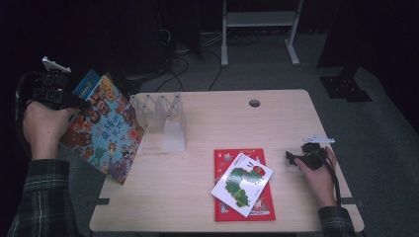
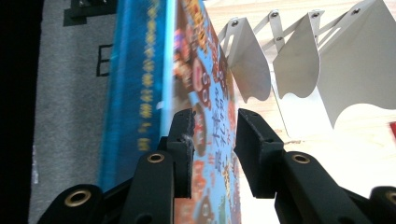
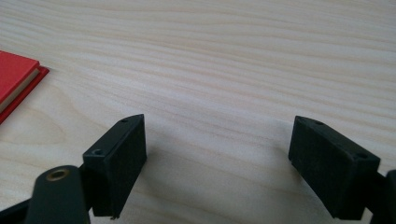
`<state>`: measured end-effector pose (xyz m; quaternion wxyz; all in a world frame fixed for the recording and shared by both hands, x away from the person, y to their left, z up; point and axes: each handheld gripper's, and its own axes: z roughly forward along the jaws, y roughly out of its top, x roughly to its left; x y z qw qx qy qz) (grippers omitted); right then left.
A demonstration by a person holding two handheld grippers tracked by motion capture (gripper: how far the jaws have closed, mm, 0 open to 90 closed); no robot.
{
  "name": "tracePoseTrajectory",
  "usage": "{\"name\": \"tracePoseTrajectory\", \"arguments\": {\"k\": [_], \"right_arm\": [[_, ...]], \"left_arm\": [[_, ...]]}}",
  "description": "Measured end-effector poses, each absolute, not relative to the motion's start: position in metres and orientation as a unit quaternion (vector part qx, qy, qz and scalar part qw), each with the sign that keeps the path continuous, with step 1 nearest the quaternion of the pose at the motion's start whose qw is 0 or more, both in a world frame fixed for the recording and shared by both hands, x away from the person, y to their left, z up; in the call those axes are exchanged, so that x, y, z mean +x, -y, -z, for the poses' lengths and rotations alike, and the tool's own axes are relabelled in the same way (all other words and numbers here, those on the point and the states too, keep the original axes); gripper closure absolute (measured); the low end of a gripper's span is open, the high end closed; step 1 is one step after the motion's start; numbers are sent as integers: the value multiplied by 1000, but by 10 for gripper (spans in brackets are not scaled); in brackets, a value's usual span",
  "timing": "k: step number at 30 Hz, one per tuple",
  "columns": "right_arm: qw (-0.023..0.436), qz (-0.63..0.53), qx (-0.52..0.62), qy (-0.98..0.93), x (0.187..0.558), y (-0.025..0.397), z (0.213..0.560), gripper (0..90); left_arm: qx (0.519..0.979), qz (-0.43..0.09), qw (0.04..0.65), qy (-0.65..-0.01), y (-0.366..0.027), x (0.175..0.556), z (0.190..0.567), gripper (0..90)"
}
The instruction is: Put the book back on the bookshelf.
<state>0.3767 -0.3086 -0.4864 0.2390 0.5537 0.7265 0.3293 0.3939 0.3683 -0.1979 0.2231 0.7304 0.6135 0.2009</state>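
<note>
At the far left I have the left tongs (image 1: 74,101) clamped on the blue monster book (image 1: 104,131), its thin cover pinched between the jaws in the left gripper view. The book hangs tilted over the left edge of the surface (image 1: 197,207), just beside the white book rack (image 1: 163,121), whose fanned dividers stand empty. So I judge the job as barely begun: no book is filed yet, and this first one has yet to be turned upright and slid between two dividers.

The cover shows cartoon monsters and large Chinese characters, and the blue spine (image 2: 140,93) carries yellow Chinese print, but both are too blurred for me to read.

Further right, near the front edge, the red book (image 1: 244,197) lies flat with the white caterpillar book (image 1: 242,185) resting askew on top of it; I can read no title on either. Both remain to be shelved.

At the right, my right tongs (image 1: 291,158) rest low on the wood with jaws spread wide, gripping nothing, just beside the red book.
</note>
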Motion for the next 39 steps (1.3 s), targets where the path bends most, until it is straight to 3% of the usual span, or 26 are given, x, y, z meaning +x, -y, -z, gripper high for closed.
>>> {"name": "tracePoseTrajectory", "arguments": {"k": [16, 29, 35, 39], "right_arm": [[239, -329, 554, -727, 377, 309, 486, 180], [236, -330, 551, -729, 376, 308, 486, 172], [236, -330, 550, -730, 376, 308, 486, 168], [236, -330, 550, -730, 376, 308, 486, 168]], "left_arm": [[780, -156, 245, -555, -330, 391, 207, 900], [822, -111, 264, -493, -280, 384, 257, 896], [826, -97, 278, -480, -264, 379, 283, 821], [831, -95, 283, -469, -254, 376, 296, 720]]}}
